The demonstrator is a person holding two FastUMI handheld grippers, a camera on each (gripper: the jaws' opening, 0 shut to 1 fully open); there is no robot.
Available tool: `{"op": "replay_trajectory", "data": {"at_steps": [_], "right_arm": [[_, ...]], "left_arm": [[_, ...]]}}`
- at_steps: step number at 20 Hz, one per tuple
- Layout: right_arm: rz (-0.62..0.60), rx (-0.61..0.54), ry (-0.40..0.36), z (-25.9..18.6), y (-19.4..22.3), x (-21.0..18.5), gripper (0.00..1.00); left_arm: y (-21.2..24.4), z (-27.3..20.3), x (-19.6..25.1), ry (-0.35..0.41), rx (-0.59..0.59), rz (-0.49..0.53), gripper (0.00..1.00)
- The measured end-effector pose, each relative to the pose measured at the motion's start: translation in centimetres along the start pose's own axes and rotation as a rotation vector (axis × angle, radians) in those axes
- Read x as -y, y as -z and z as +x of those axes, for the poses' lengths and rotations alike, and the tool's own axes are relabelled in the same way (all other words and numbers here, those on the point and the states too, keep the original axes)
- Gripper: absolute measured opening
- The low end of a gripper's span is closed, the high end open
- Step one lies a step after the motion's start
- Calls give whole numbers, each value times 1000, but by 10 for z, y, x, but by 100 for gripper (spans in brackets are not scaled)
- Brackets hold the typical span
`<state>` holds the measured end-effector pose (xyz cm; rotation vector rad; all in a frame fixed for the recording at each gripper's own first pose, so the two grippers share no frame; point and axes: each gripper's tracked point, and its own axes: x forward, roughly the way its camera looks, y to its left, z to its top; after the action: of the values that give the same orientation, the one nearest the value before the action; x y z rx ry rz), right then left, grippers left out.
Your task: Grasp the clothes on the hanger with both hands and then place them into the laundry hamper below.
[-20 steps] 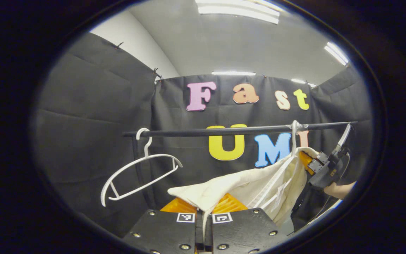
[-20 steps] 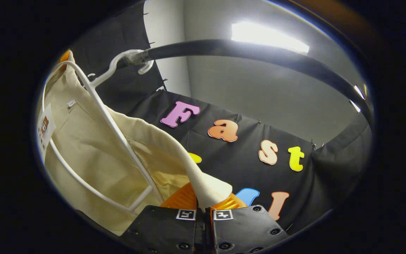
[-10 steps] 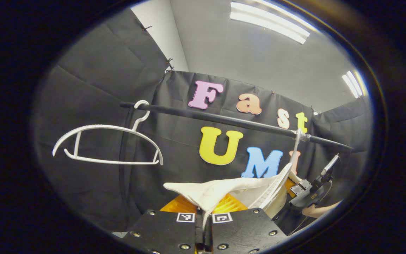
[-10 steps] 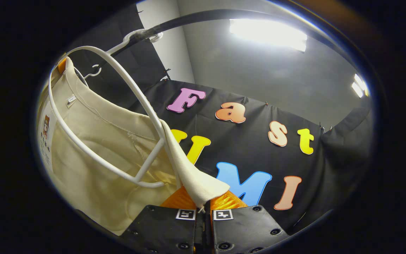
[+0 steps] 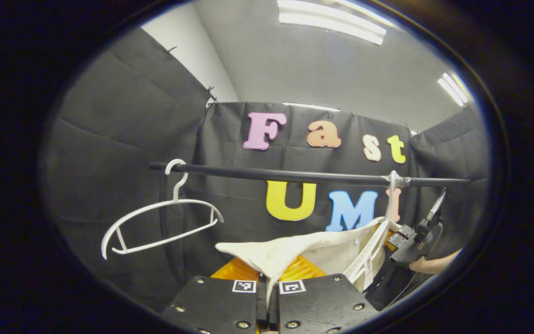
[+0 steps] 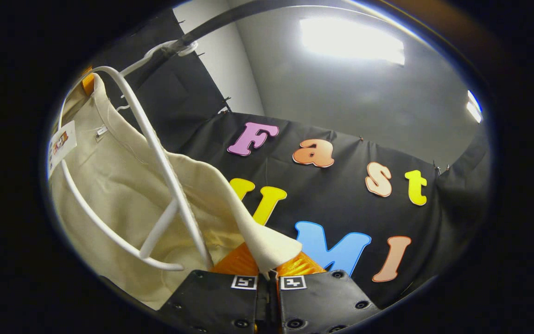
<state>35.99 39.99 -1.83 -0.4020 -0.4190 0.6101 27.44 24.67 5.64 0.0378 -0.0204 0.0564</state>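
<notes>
A black rail (image 5: 295, 175) crosses the booth, an empty white hanger (image 5: 160, 222) at its left end. Right of it, the cream garment (image 5: 313, 250) stretches below the rail, the left gripper (image 5: 267, 278) with jaws clamped on one corner. The right gripper (image 6: 269, 273) has jaws clamped on another corner beside the garment's own hanger (image 6: 155, 153).

We are in a recording booth, not a home: black cloth walls (image 5: 123, 139) pinned along their top edges, a bare white wall (image 5: 188, 55) above at upper left, ceiling strip lights (image 5: 332, 21), and a black clothes rail (image 5: 295, 175) across mid-frame.
</notes>
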Motion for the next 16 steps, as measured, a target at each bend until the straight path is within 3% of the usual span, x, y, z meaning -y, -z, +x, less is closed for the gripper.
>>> {"op": "replay_trajectory", "data": {"at_steps": [5, 12, 16], "right_arm": [[151, -74, -50, -3, 31, -11, 4], [359, -157, -124, -21, 49, -36, 4], [436, -169, -141, -41, 39, -41, 4]], "left_arm": [[20, 0, 12, 40, -2, -60, 3], [23, -6, 6, 79, 40, -255, 5], [20, -5, 5, 137, 33, -189, 5]]}}
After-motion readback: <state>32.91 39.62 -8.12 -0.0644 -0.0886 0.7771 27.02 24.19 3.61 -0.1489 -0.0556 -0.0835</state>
